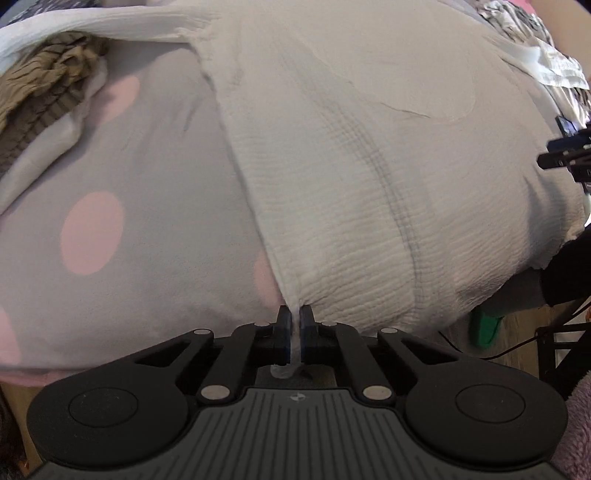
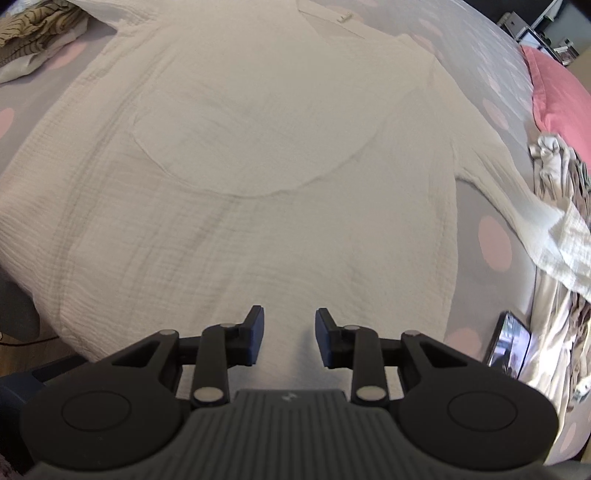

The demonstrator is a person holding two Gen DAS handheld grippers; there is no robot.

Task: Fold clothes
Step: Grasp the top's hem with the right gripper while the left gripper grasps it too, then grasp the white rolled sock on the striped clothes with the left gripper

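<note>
Left wrist, left tongs pinching shirt hem, right tongs agape

The left gripper was held with its jaws closed together, a thin strip of pale fabric pinched between the pads. The right gripper was held with its jaws parted and empty, pointing toward 12 o'clock.

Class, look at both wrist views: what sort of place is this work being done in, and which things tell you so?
Most likely a bedroom. The white shirt lies spread on a grey bedspread with pink dots, a pink pillow sits at one end, and more clothes are heaped nearby.
</note>
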